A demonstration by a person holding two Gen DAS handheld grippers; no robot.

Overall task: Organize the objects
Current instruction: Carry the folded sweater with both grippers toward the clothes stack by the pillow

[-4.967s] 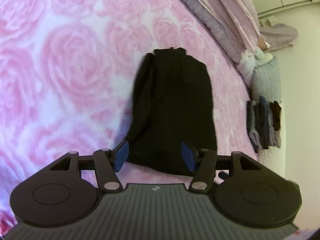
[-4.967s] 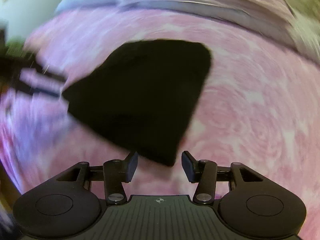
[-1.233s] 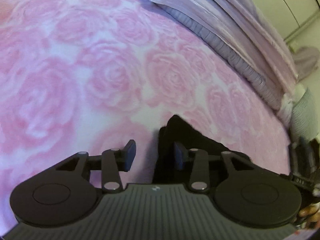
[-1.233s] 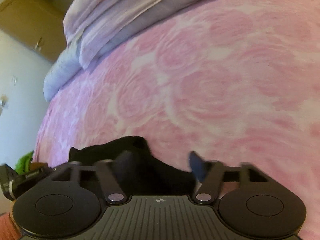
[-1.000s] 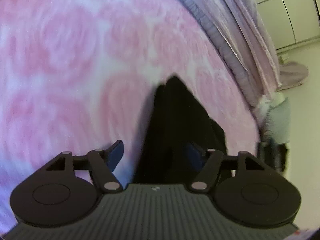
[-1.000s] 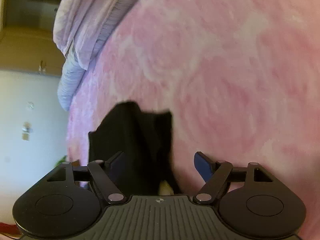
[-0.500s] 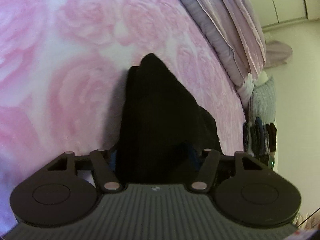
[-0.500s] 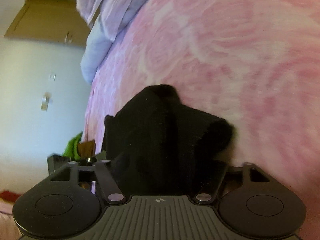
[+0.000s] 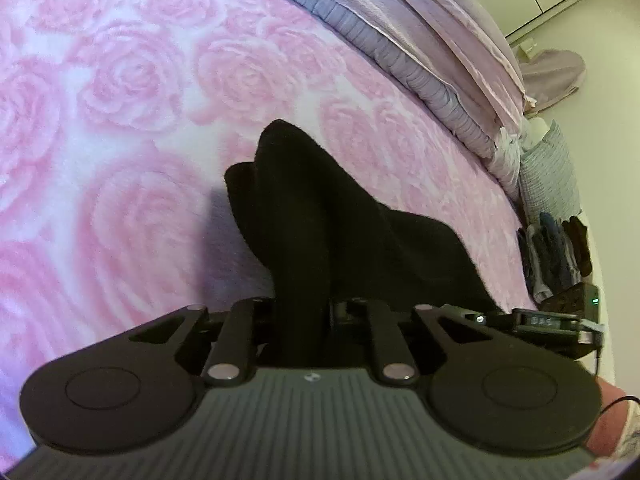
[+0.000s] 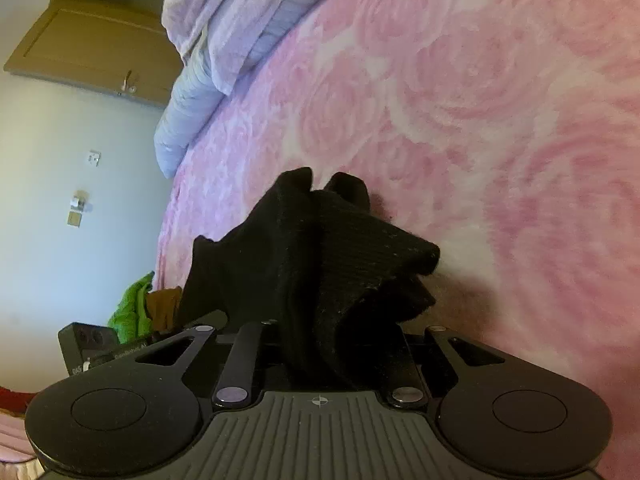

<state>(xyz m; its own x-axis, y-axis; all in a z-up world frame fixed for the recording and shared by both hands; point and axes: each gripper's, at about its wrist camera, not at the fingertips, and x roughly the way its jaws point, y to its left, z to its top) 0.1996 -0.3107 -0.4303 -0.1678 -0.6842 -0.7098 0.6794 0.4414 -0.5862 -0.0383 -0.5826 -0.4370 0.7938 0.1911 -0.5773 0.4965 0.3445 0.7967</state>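
A black knitted cloth (image 9: 320, 208) lies on the pink rose bedspread (image 9: 120, 80), pulled up into a bunched ridge. In the left wrist view my left gripper (image 9: 304, 312) is closing, with a fold of the cloth pinched between its fingers; the pads are hidden by fabric. My right gripper (image 10: 320, 344) is closing too, and the other end of the black cloth (image 10: 320, 256) is gathered between its fingers. Each view catches the other gripper at the edge: the right gripper (image 9: 552, 324) and the left gripper (image 10: 92, 348).
A folded lilac duvet (image 9: 420, 40) lies along the far side of the bed. A grey pillow (image 9: 548, 176) and a stack of dark folded clothes (image 9: 556, 248) sit at the bed's right end. A green cloth (image 10: 132, 308) and a wooden door (image 10: 92, 48) are beyond the bed.
Both pairs of jaws have narrowed from wide apart onto the black cloth. The cloth has gone from lying flat to being gathered into a raised fold between the two grippers.
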